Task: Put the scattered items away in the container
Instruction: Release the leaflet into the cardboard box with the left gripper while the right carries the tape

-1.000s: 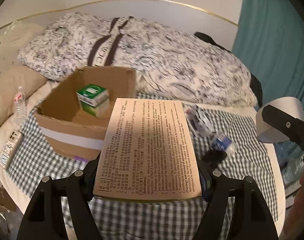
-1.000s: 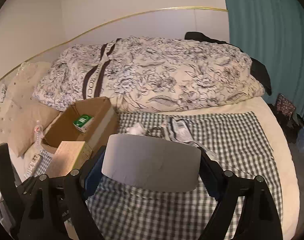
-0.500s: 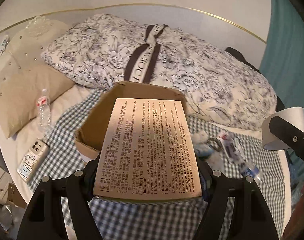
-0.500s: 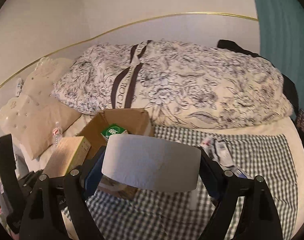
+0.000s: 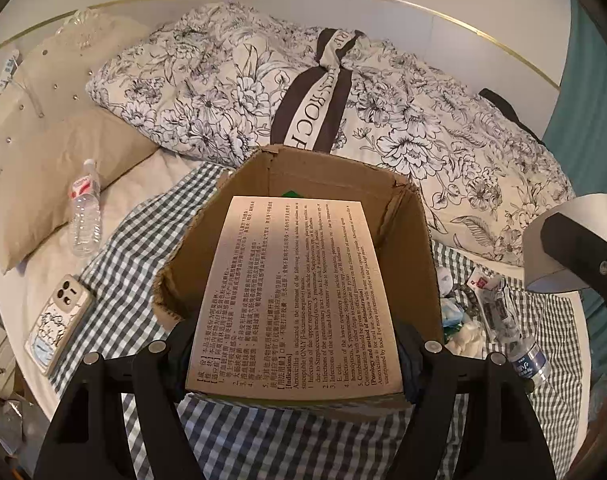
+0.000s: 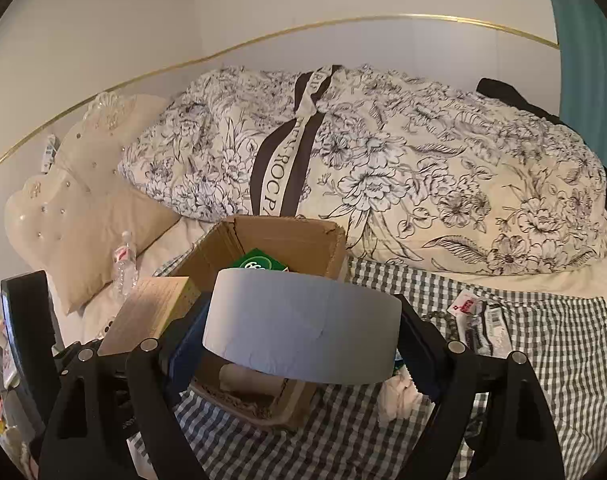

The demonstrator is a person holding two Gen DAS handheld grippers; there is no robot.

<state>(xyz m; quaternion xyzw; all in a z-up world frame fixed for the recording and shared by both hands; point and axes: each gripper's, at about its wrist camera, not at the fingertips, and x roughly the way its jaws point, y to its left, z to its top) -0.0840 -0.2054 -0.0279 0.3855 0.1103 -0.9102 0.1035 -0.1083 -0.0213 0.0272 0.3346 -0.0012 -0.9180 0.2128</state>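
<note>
My left gripper (image 5: 293, 364) is shut on a tan medicine box (image 5: 295, 296) printed with text, held over the open cardboard box (image 5: 407, 224) on the checked cloth. My right gripper (image 6: 299, 340) is shut on a grey tape roll (image 6: 303, 324), held just above the cardboard box's (image 6: 287, 232) right front side. A green carton (image 6: 259, 265) lies inside the box. The medicine box also shows in the right wrist view (image 6: 151, 304), and the tape roll in the left wrist view (image 5: 563, 240).
A phone (image 5: 57, 322) and clear bottle (image 5: 85, 208) lie left of the box. White packets (image 5: 491, 300), a small bottle (image 5: 527, 360), crumpled tissue (image 6: 399, 396) and beads lie right of it. A floral duvet (image 6: 383, 152) and pillows (image 5: 43, 168) are behind.
Both grippers moved left and forward with their loads. The cardboard box went from left of the medicine box to directly under it, and the tape roll now hangs over the box's edge.
</note>
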